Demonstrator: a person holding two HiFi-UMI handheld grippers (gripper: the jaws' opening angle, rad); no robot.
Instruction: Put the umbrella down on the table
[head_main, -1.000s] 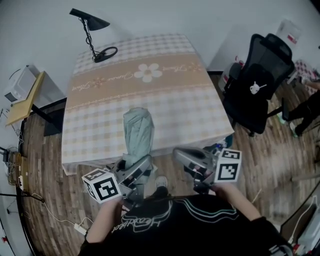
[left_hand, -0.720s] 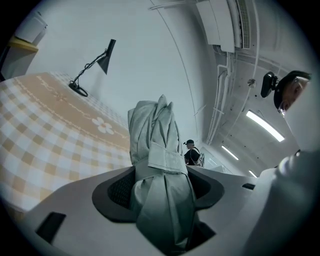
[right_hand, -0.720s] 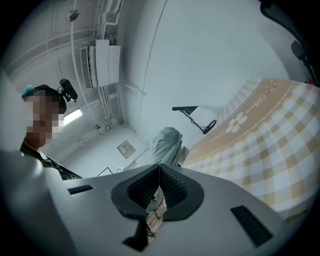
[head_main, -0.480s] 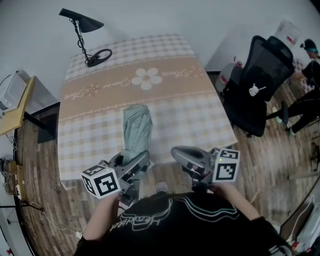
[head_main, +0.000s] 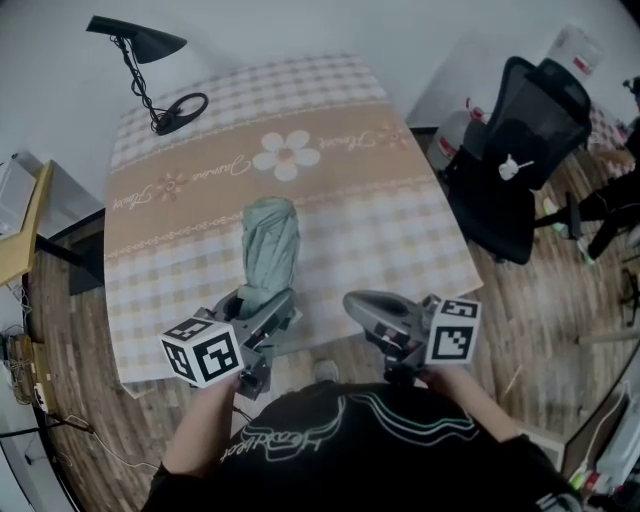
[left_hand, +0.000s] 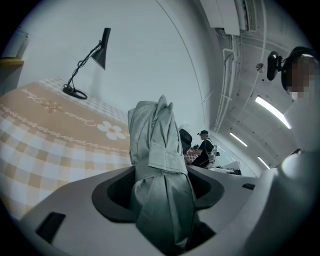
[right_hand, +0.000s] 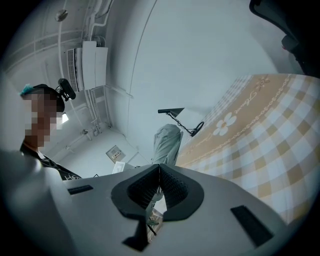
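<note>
Left gripper (head_main: 264, 310) clamps the umbrella (head_main: 270, 240) over the table (head_main: 385, 210) edge. Right gripper (right_hand: 159, 170): jaws together, empty, confirmed only in its own view.

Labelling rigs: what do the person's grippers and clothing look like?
The left gripper and right gripper are grey with dark ribbed pads; each carries a white cube with black square markers. The person wears a black top with pale line print.

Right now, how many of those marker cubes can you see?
2. One marker cube rides on the left claw, which grips the umbrella; the other cube rides on the right claw, shut and empty, beside it. No more show.
</note>
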